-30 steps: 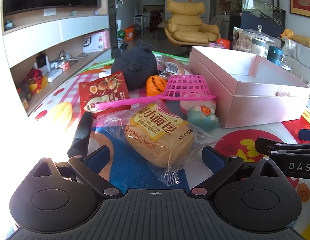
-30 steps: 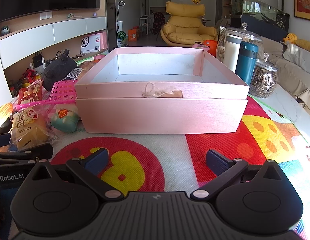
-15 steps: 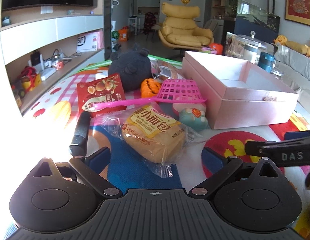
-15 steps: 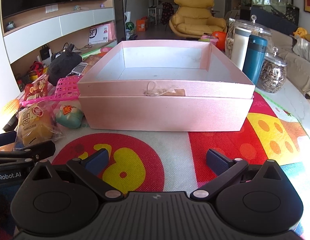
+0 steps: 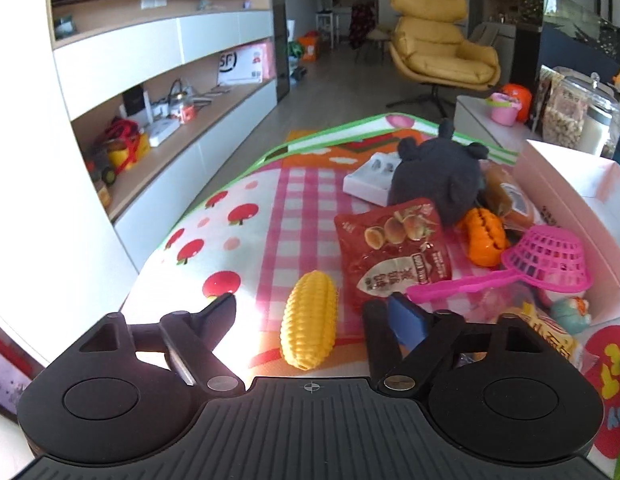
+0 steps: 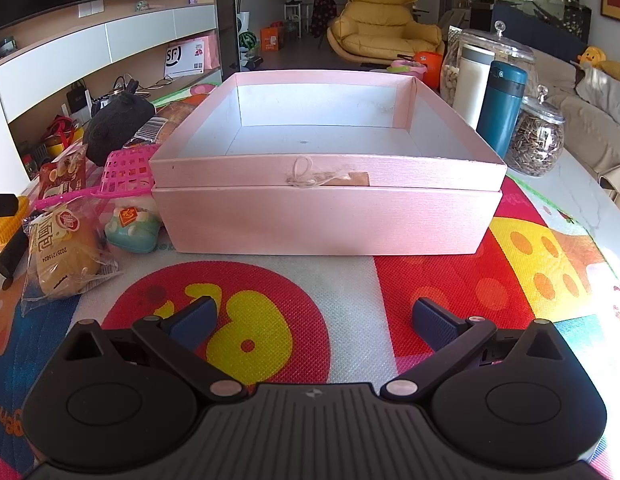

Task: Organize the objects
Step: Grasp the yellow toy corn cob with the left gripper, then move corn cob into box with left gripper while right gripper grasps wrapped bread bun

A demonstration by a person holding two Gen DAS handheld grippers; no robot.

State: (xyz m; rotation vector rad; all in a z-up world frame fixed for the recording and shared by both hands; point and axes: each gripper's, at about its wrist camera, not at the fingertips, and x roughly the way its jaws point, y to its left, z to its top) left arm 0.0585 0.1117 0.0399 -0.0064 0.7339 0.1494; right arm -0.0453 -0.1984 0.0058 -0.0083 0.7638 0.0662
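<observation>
You are lining the left gripper (image 5: 310,312) up on the ribbed yellow plastic corn cob (image 5: 310,320), lying lengthwise on the checked mat between the jaws. They have just been closing but are not yet touching it, so centre the cob before squeezing. The black cylinder (image 5: 380,340) is crowding the right finger. The right gripper (image 6: 312,316) is waiting, spread and empty, near the open pink box (image 6: 330,216).
</observation>
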